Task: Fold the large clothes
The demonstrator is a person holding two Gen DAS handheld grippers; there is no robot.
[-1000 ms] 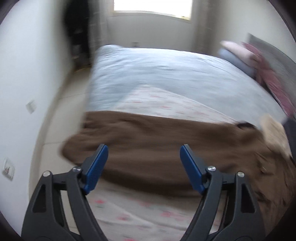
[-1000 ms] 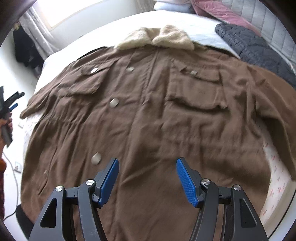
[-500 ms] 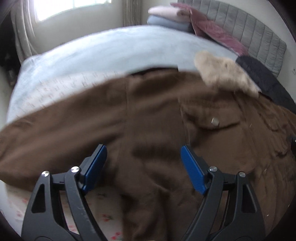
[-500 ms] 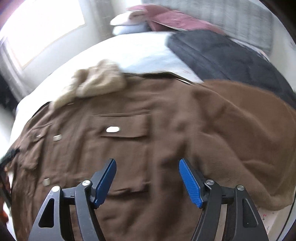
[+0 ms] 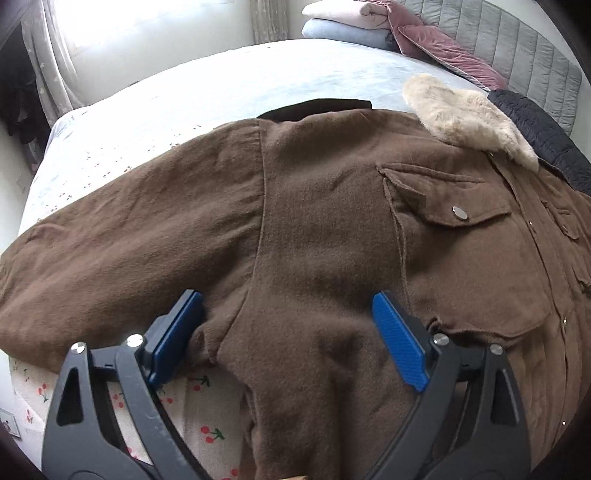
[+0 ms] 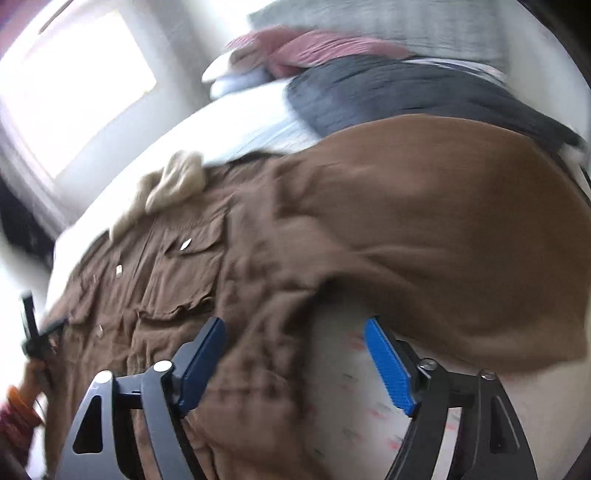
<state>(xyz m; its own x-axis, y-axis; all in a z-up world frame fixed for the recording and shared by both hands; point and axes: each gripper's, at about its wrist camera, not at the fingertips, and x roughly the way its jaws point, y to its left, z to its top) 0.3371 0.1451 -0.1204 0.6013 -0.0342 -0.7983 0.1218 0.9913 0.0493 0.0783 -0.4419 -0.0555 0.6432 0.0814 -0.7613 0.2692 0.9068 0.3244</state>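
Your brown jacket (image 5: pixel 325 229) lies spread front-up across the bed (image 5: pixel 207 92), its fleece collar (image 5: pixel 469 114) toward the grey headboard (image 5: pixel 517 40) and one sleeve (image 5: pixel 122 236) stretched out over the cherry-print sheet (image 5: pixel 207 435). Your left gripper (image 5: pixel 288 336) sits wide open over that sleeve's armpit seam, holding nothing. Your right gripper (image 6: pixel 295 358) is equally spread and empty, low at the other armpit, where the far sleeve (image 6: pixel 461 229) bulges above the sheet. A dark quilted garment (image 5: pixel 535 133) lies beside the collar, with folded pillows (image 5: pixel 351 22) beyond.
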